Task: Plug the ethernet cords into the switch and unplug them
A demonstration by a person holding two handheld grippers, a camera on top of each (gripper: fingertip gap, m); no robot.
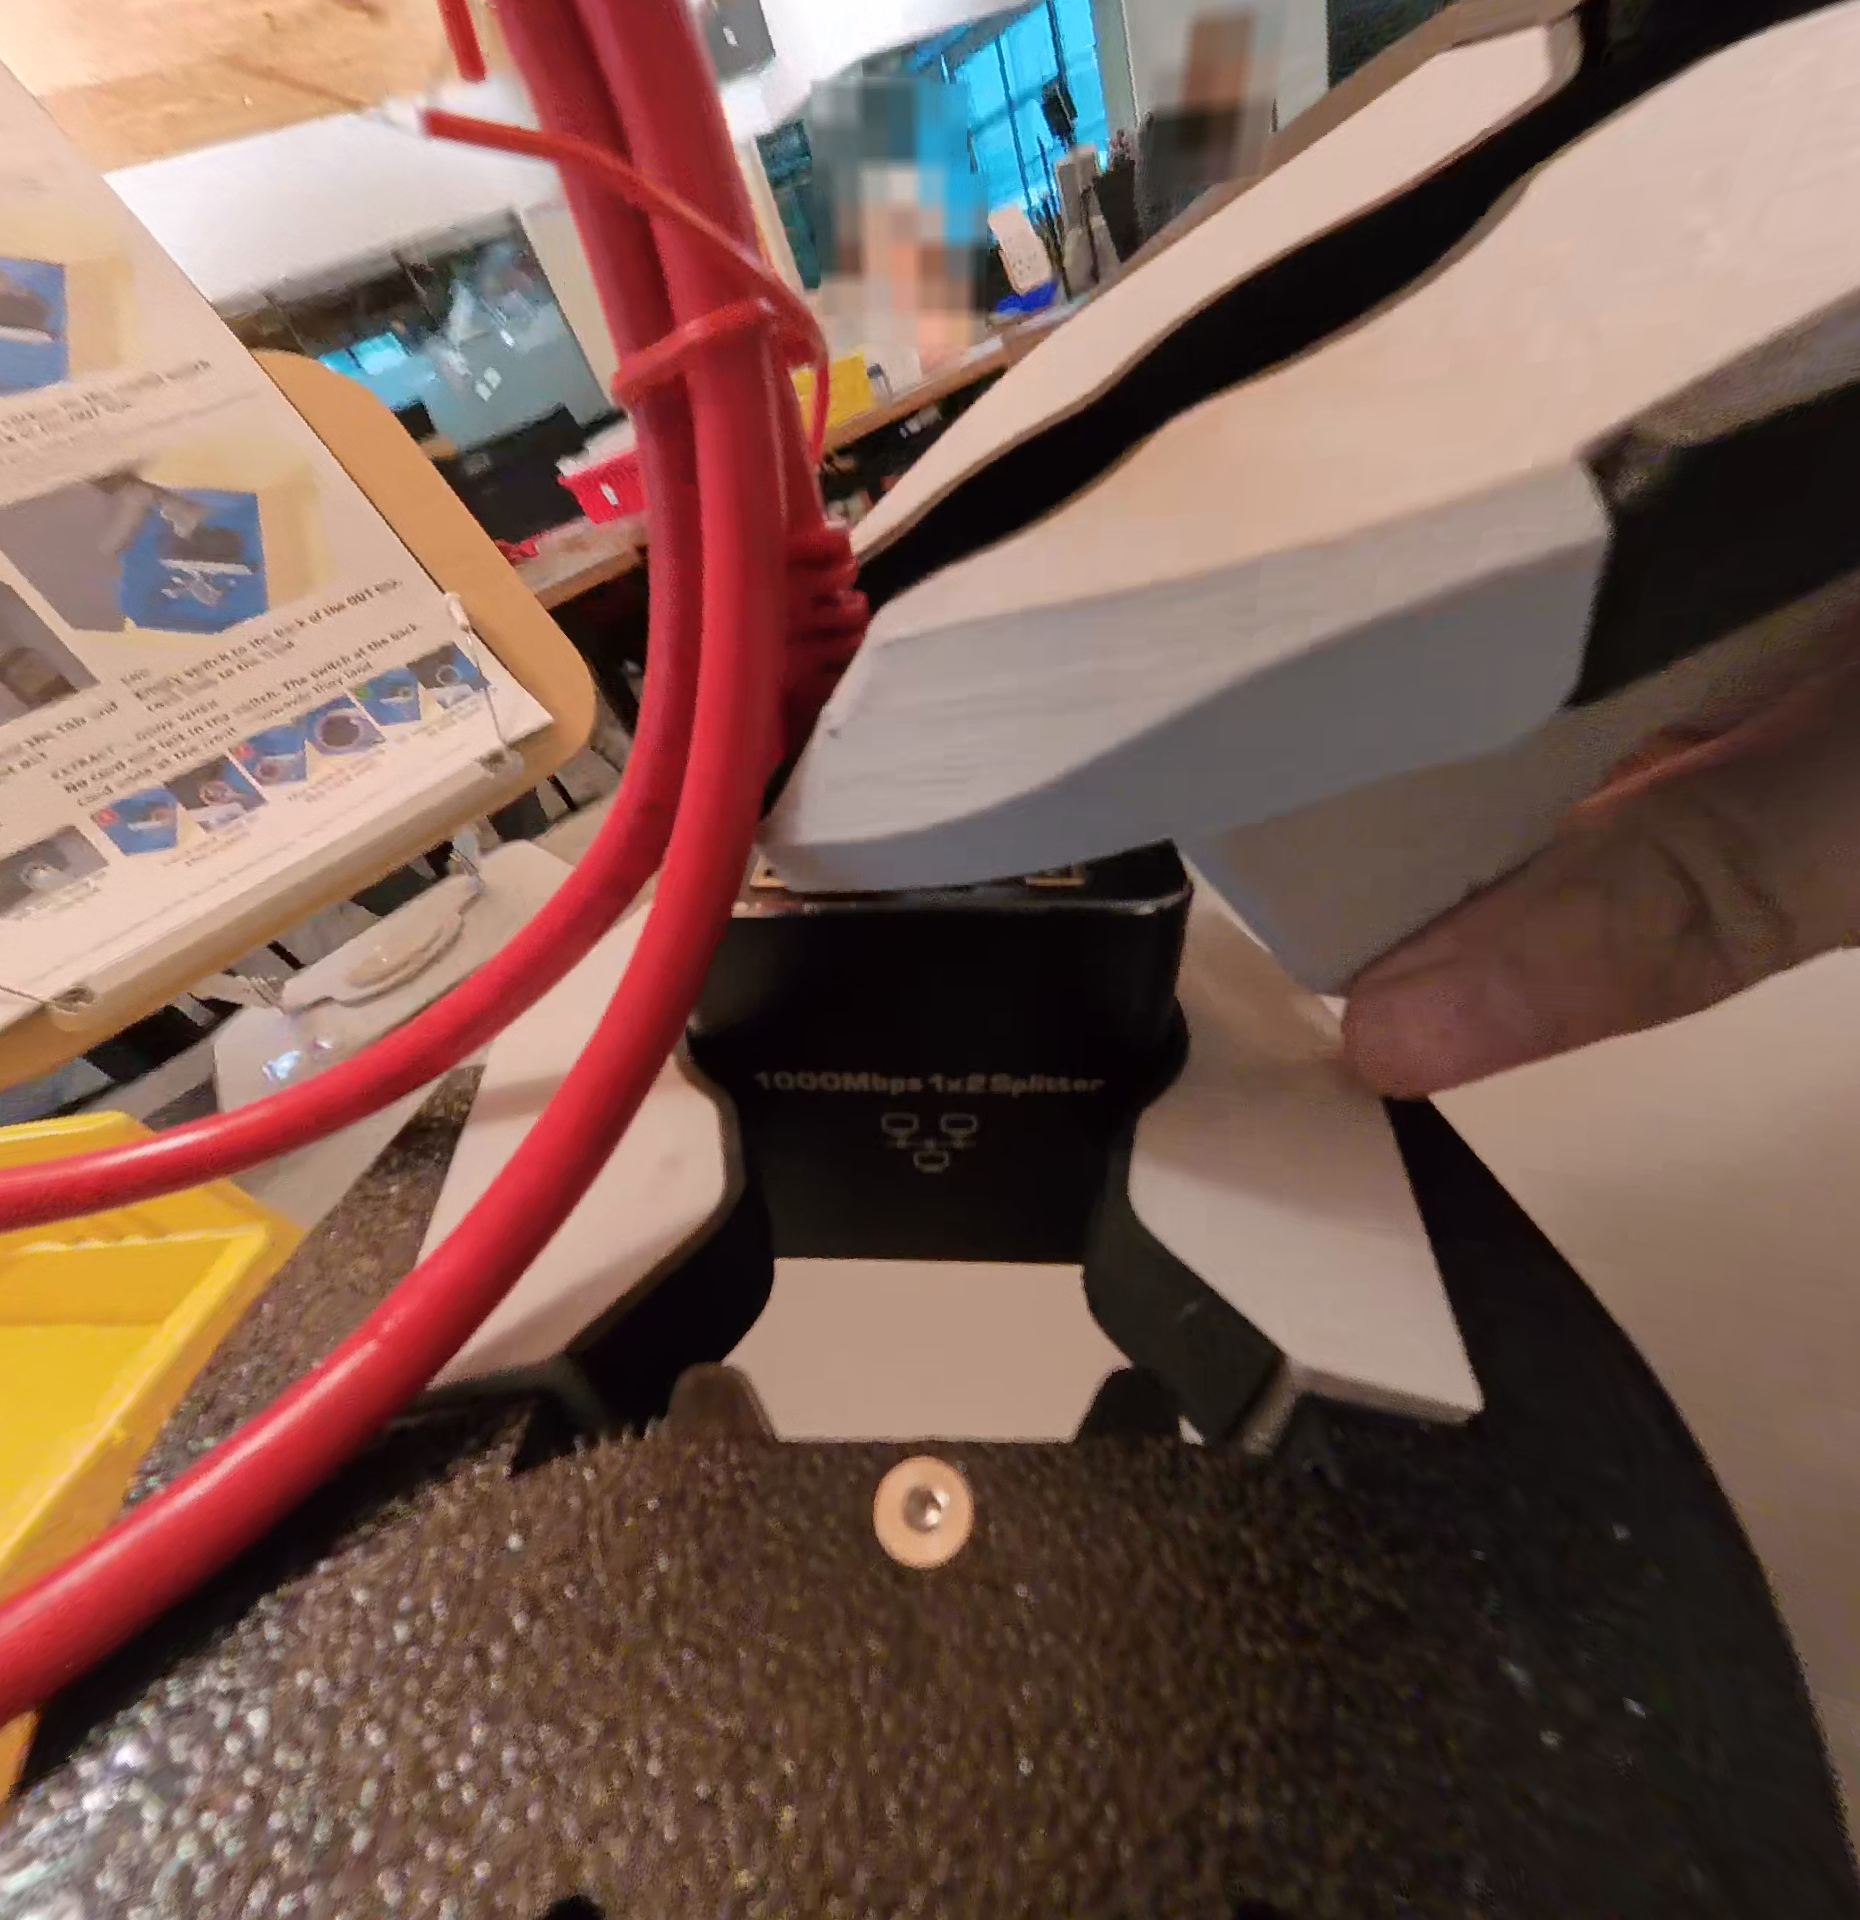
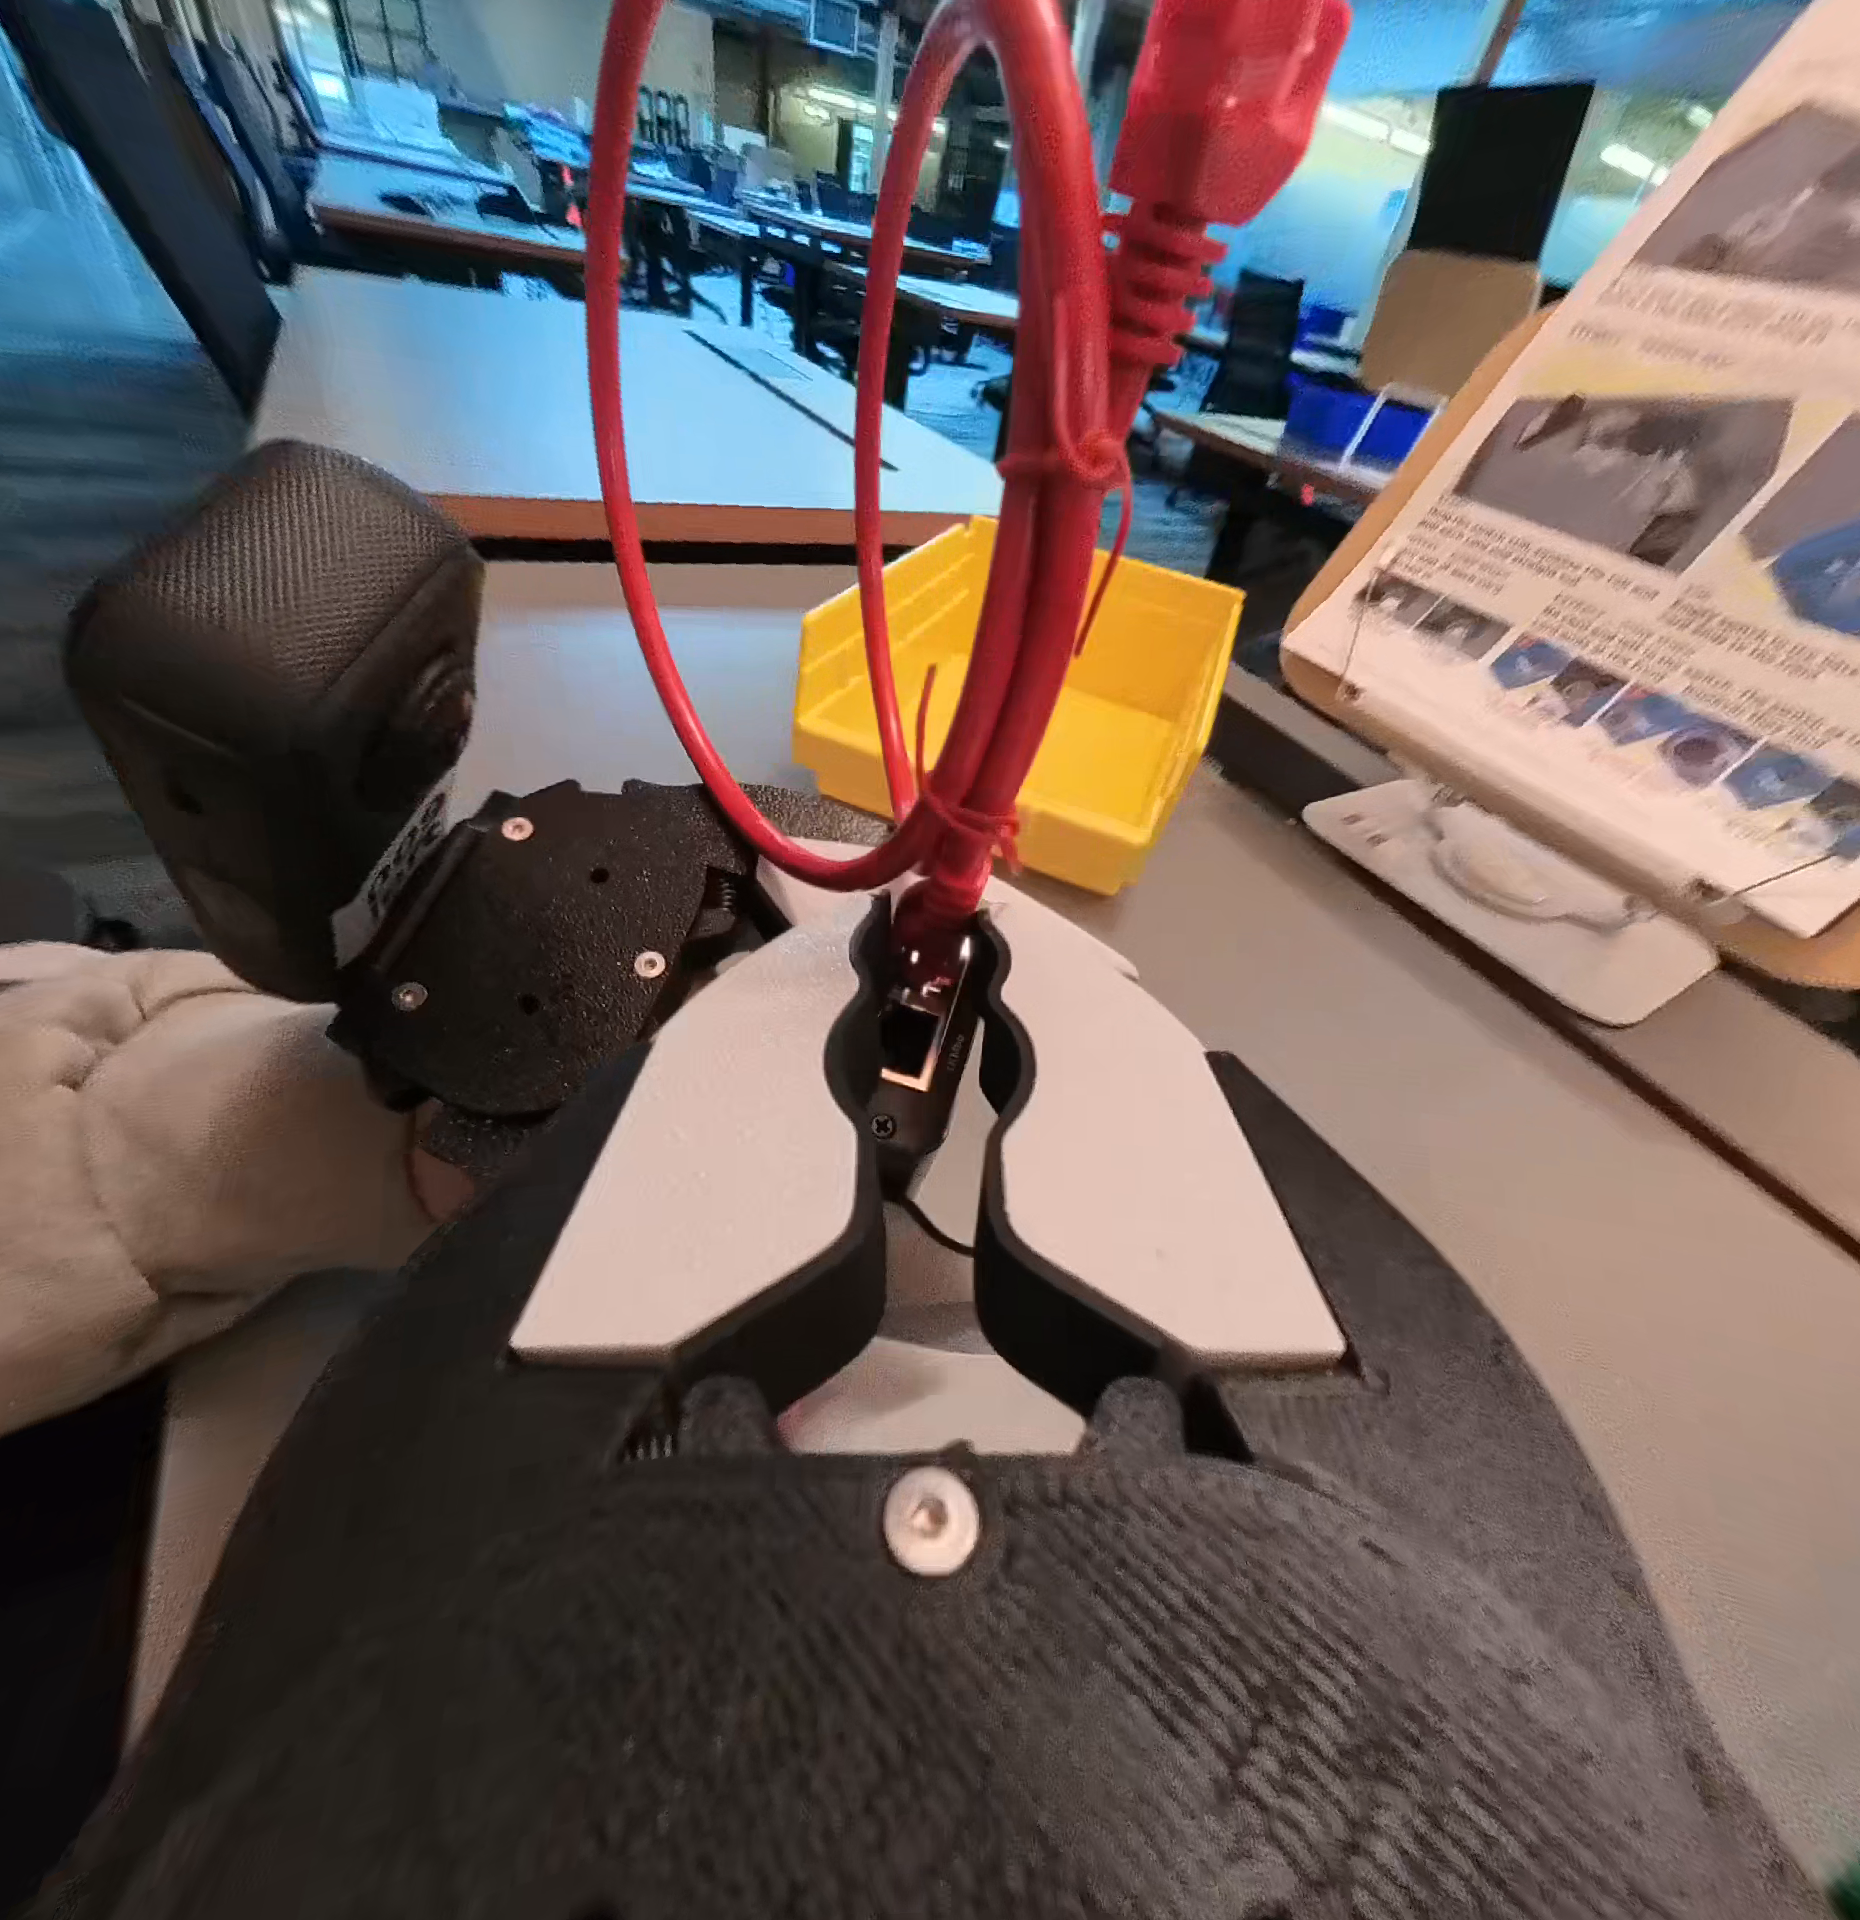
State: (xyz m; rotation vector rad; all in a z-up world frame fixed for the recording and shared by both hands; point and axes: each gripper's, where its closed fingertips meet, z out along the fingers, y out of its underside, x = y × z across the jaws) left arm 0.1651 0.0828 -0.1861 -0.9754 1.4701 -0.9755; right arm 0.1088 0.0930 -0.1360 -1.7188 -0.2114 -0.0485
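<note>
My left gripper point(image 1: 947, 987) is shut on the black switch point(image 1: 936, 1143), a small box held flat between its white fingers point(image 1: 593, 1122). My right gripper point(image 2: 931, 925) comes in from the upper right in the left wrist view point(image 1: 838, 665). It is shut on the boot of the red ethernet cord point(image 2: 1019, 582) right at the switch's port face point(image 2: 921, 1049). One port beside the plug shows open. I cannot tell if the plug is fully seated. The cord is a tied coil point(image 1: 687, 582). Its other plug point(image 2: 1227, 114) hangs free above.
A yellow bin point(image 2: 1113, 727) stands on the grey table point(image 2: 1425, 1195) just beyond the grippers, and shows at the left in the left wrist view point(image 1: 95, 1299). A picture sheet on a stand point(image 2: 1632, 582) is at the right. A hand in a pale sleeve point(image 2: 126, 1122) holds the left gripper's body point(image 2: 531, 956). Left tips to right tips: about 7 cm.
</note>
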